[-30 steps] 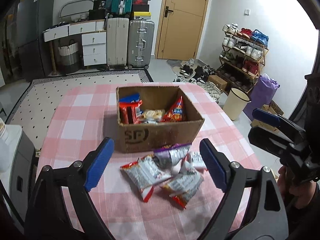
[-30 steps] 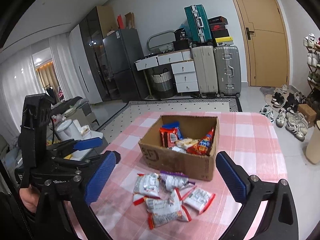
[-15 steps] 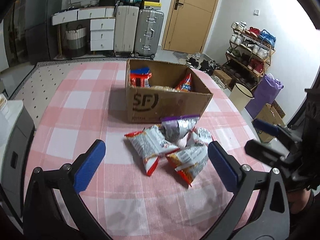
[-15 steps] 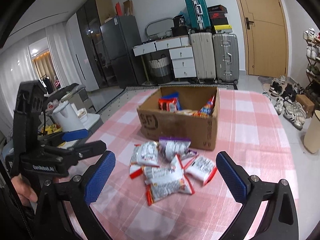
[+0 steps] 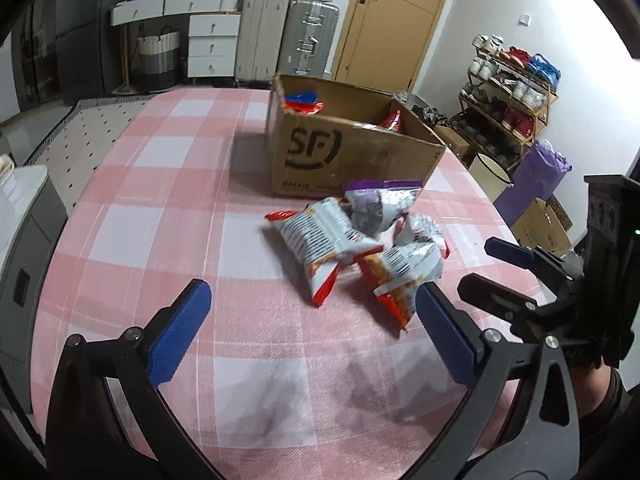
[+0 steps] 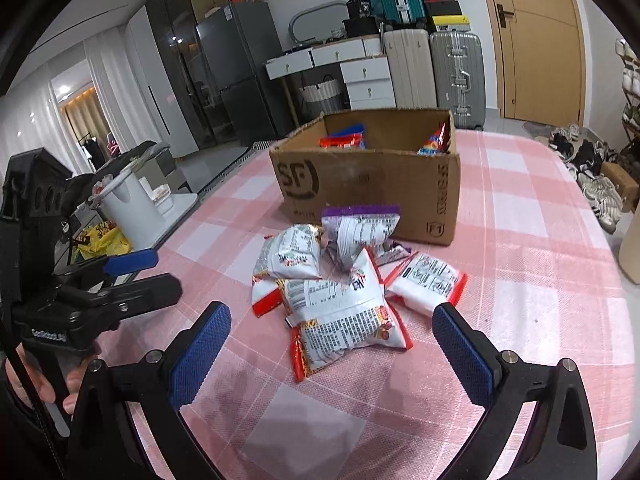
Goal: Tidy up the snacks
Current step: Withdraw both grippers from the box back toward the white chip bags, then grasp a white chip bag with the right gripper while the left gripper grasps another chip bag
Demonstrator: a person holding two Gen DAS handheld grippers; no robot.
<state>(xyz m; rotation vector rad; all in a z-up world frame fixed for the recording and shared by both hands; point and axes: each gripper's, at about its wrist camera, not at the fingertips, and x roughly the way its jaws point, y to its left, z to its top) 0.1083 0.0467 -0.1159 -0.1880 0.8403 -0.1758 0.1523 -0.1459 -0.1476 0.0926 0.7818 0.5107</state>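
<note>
Both tools hovering low over table, holding nothing. Left gripper gaping wide; right gripper gaping wide, nearest packet lying between its pads. Pile sitting at 6 o'clock of box, touching its front wall. Advice: be closing on packet's puffed middle, not on sealed edge; lifting clear of neighbours before crossing box rim. Box wall reading "SF"; packet print illegible.

Clearly a lived-in home: shoe rack by the wooden door, suitcases, fridge, white drawers, checked cloth over the worktop.
</note>
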